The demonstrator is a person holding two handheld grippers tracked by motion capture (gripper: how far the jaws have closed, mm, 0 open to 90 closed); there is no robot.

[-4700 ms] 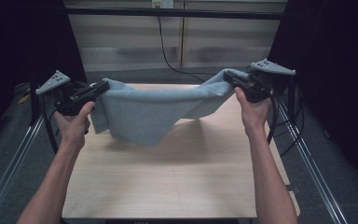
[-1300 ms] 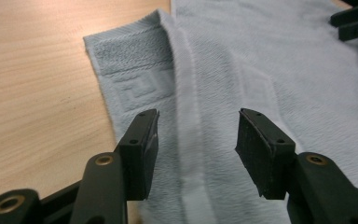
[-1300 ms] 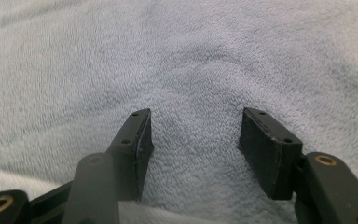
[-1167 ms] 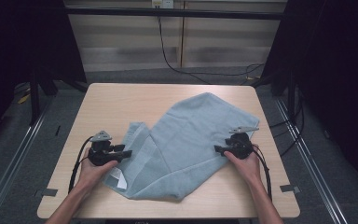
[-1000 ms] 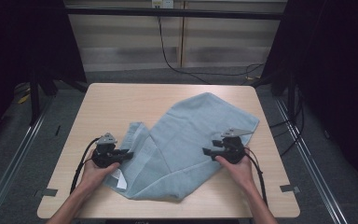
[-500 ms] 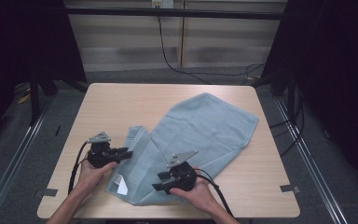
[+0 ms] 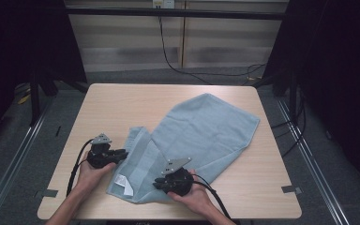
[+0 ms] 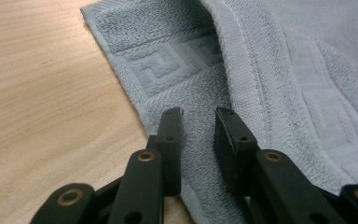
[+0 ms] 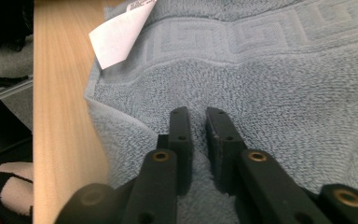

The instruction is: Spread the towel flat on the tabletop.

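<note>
Your right tongs have just been closing and now pinch the towel, lying mid-frame on the surface; left tongs stand narrow over its edge—grip there before lifting.

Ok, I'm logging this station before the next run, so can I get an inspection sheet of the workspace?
Surface: wooden table, bare around the cloth.
Job's things: light blue towel lying slantwise, partly folded, white label showing near its near edge.
Clutter: nothing seen.
Grippers: left gripper at the towel's left edge, jaws apart over the cloth; right gripper on the near end, jaws just closed, pinching a ridge of towel.
Cables: one trails from each gripper; a black cable hangs behind the table.
Surroundings: dark curtains, grey floor, tape marks.
</note>
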